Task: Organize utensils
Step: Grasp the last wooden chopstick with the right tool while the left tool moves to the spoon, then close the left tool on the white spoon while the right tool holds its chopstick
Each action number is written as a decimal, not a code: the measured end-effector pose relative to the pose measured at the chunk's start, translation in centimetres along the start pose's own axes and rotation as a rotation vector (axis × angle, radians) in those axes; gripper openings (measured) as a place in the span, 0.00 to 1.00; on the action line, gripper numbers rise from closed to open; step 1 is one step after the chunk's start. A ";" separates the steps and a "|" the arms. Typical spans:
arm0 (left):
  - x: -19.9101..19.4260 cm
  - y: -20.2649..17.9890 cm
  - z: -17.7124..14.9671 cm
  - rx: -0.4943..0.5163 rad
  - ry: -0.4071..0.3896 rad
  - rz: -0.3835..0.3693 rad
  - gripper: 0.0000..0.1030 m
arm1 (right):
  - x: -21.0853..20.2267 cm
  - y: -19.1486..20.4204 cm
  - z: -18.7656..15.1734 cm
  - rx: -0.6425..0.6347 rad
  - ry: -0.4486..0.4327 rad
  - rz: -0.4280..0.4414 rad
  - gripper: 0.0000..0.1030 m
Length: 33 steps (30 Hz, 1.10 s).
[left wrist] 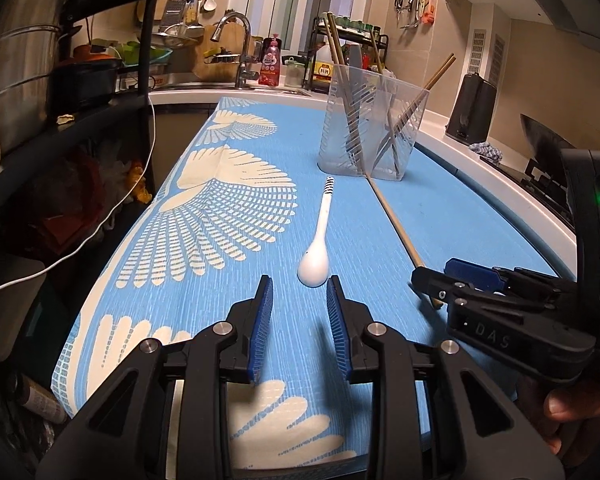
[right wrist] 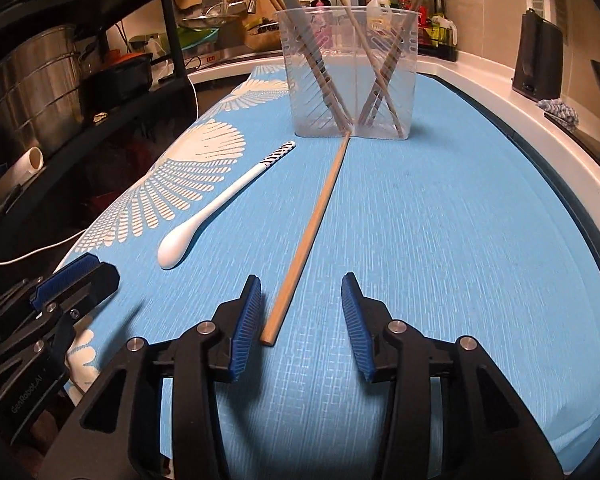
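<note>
Blue cloth (right wrist: 440, 220) bare right of chopstick (right wrist: 312, 224)

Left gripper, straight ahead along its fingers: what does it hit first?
Most likely the bowl end of the white ceramic spoon, lying on the blue cloth just past the open left gripper, slightly toward its right finger. Depth is unclear; it may meet the cloth first.

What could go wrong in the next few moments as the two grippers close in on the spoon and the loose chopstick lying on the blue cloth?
1. The chopstick lies off-centre, near one pad of the open right gripper; closing may roll it away.
2. Its far tip touches the clear holder, so a push could shift that.
3. The left gripper faces the white spoon at its rounded bowl, which may slip.
</note>
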State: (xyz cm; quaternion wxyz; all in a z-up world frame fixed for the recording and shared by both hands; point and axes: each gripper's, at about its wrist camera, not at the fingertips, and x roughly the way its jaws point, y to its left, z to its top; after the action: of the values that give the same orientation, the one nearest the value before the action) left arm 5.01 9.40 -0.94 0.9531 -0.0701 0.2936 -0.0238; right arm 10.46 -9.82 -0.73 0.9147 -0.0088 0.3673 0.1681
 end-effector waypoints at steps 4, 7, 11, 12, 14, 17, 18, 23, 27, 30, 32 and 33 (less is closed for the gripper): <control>1.0 -0.3 0.6 0.000 0.012 0.007 0.41 | 0.0 0.2 -0.1 -0.016 -0.004 -0.060 0.25; 1.8 -0.7 1.1 -0.005 0.020 0.008 0.46 | -0.3 -0.4 -0.2 0.005 -0.002 -0.064 0.08; 3.4 -1.4 1.6 0.005 0.054 0.036 0.52 | -1.0 -1.6 -0.5 0.028 -0.006 -0.068 0.06; 3.8 -1.5 1.6 0.005 0.067 0.041 0.55 | -1.3 -1.9 -0.6 0.032 -0.010 -0.075 0.06; 4.6 -1.9 1.7 0.016 0.097 0.061 0.55 | -1.7 -2.8 -0.9 0.042 -0.012 -0.083 0.06; 5.3 -2.4 1.6 0.034 0.116 0.071 0.55 | -2.2 -4.4 -1.4 0.067 -0.012 -0.095 0.06; 5.5 -2.6 1.5 0.039 0.122 0.082 0.55 | -2.3 -4.9 -1.6 0.076 -0.010 -0.095 0.06; 5.7 -3.7 1.5 0.066 0.110 0.112 0.52 | -2.7 -6.8 -2.2 0.103 -0.011 -0.101 0.07; 5.6 -4.4 1.5 0.080 0.105 0.103 0.22 | -2.8 -7.2 -2.4 0.102 -0.019 -0.092 0.07; 5.2 -4.9 1.2 0.081 0.106 0.087 0.22 | -2.8 -7.2 -2.5 0.102 -0.020 -0.086 0.07; 4.6 -5.3 0.7 0.080 0.103 0.067 0.22 | -2.9 -7.3 -2.6 0.106 -0.022 -0.081 0.07; 4.3 -5.5 0.4 0.081 0.101 0.056 0.22 | -3.0 -7.3 -2.7 0.107 -0.024 -0.082 0.07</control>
State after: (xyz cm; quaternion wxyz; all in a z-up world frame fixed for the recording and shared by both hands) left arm 8.79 3.62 -2.16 0.9394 -0.0221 0.3419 -0.0124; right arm 8.96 -18.01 -1.44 0.9243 0.0271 0.3643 0.1107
